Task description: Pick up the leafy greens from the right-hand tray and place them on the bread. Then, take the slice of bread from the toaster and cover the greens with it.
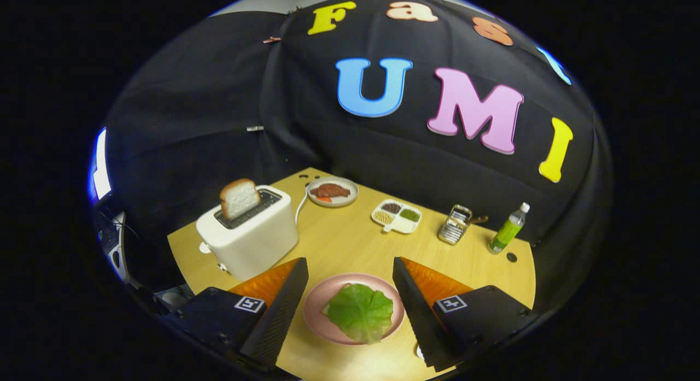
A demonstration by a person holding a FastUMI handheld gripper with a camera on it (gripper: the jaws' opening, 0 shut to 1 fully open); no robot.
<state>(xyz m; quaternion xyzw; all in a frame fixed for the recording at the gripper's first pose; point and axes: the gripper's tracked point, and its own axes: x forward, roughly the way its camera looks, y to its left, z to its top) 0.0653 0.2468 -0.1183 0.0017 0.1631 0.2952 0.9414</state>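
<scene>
Your gripper (350, 310) hangs above the bench (350, 244) with its fingers spread wide and nothing between them but air. Below the gap sits a pink plate (320, 310) carrying a lettuce leaf (361, 311). The leaf covers whatever lies under it, so you cannot confirm the bread beneath; judging by the task, the greens look already laid where they belong, and the first half seems done.

What remains is the second half. The slice of bread (239, 198) still stands upright in the slot of the white toaster (249, 233), which sits beyond and outside your left finger, apart from the plate. That slice has yet to be lifted out and set on the leaf.

Further back on the bench you have a grey plate with meat (332, 192), a divided white tray of seeds (397, 215), a small metal grater (455, 224) and a green bottle (508, 229); none of them touches the task's things.

As for pose, you are holding the gripper high and tilted down toward the bench, centred over the pink plate, well clear of the leaf. To reach the toaster you would likely swing left and forward, then close on the slice's exposed top edge.
</scene>
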